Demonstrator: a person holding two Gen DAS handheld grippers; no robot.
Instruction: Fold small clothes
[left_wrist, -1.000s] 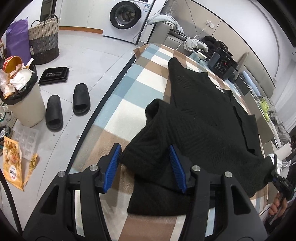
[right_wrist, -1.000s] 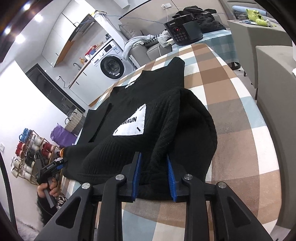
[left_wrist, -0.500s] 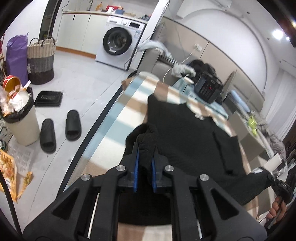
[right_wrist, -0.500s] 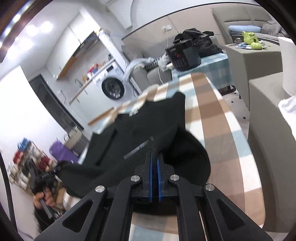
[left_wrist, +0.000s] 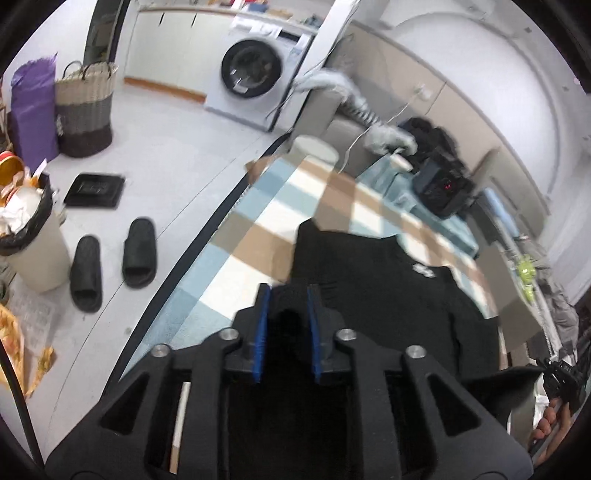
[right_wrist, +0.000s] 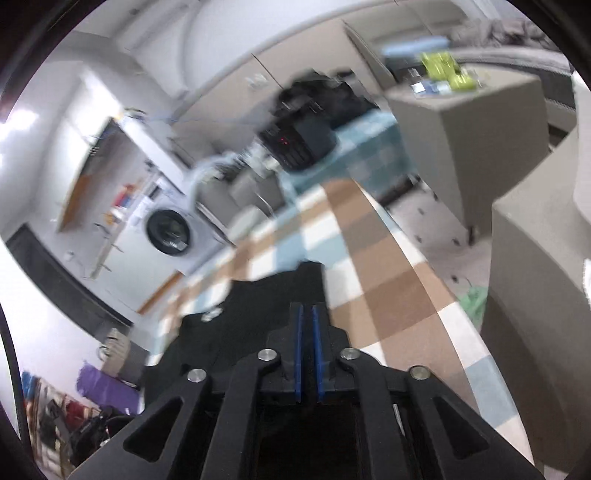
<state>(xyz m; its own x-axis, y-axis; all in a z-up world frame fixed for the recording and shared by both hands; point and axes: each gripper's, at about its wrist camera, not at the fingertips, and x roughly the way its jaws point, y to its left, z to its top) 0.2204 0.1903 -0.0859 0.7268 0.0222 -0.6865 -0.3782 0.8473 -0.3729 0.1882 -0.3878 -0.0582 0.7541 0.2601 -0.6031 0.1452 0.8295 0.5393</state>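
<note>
Nearest in the left wrist view, left gripper, blue pads a little apart and just widened after a tighter squeeze, black knit bunched between them and pinched. In the right wrist view, right gripper, pads pressed nearly together on a thin fold of the same dark cloth. Just beyond both, black sweater spread flat on the checked counter, a small white label near its far end; one dark corner lifted at the far right beside a person's hand. Off the counter's left edge, on the floor, a pair of black slippers, a full bin and a flat black tray. Farther off, a woven basket beside a purple bag, a black device past the counter's end, and a washing machine against the back wall.
</note>
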